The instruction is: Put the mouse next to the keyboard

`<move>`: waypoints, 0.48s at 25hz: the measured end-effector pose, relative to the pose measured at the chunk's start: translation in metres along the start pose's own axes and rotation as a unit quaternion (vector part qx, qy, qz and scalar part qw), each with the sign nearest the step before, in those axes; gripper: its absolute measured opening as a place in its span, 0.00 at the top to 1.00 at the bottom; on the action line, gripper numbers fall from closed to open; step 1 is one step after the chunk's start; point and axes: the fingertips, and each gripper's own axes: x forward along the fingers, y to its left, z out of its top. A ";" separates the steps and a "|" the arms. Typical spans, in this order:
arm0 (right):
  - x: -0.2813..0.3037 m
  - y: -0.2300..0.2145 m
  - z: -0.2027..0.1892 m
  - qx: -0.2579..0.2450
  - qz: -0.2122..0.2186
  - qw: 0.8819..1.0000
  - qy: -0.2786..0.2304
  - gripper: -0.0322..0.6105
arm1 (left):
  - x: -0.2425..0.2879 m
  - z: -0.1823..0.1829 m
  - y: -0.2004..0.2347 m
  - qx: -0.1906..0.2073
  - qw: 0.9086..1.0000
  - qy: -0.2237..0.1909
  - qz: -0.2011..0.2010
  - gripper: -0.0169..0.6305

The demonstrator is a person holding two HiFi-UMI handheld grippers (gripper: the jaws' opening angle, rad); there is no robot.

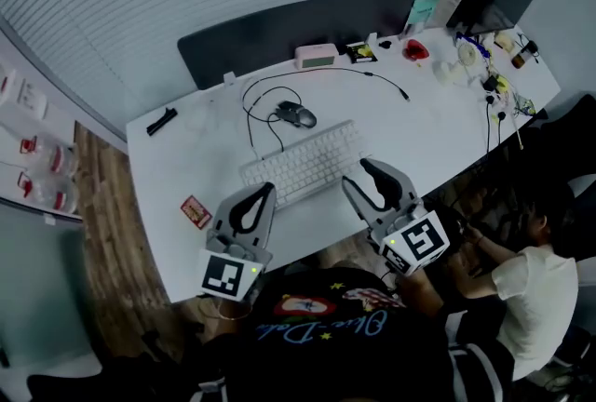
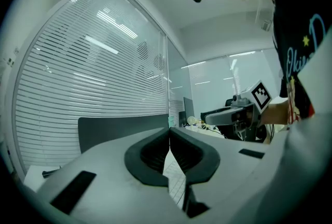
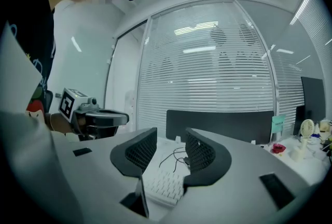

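The person holds a tool in each hand over the near part of the white surface (image 1: 186,167), both pointed in toward the middle of it. The left tool (image 1: 267,193) has its dark jaws pressed together at the tips, with nothing between them. The right tool (image 1: 358,175) has its jaws spread, and nothing is caught in the gap; through it you look down onto the keyboard (image 1: 304,164). That white keyboard lies at a slant in the middle of the surface, just ahead of the two tools. The dark mouse (image 1: 298,115) sits past the keyboard's far long edge, near it but not touching, with its black cable (image 1: 256,102) looping off to the left. A small red packet (image 1: 196,211) lies on the surface left of the left tool.
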 end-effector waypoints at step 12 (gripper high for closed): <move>0.069 -0.044 -0.004 -0.009 0.060 0.998 0.027 0.68 | 0.022 -0.009 0.041 -0.011 0.998 0.010 0.066 0.97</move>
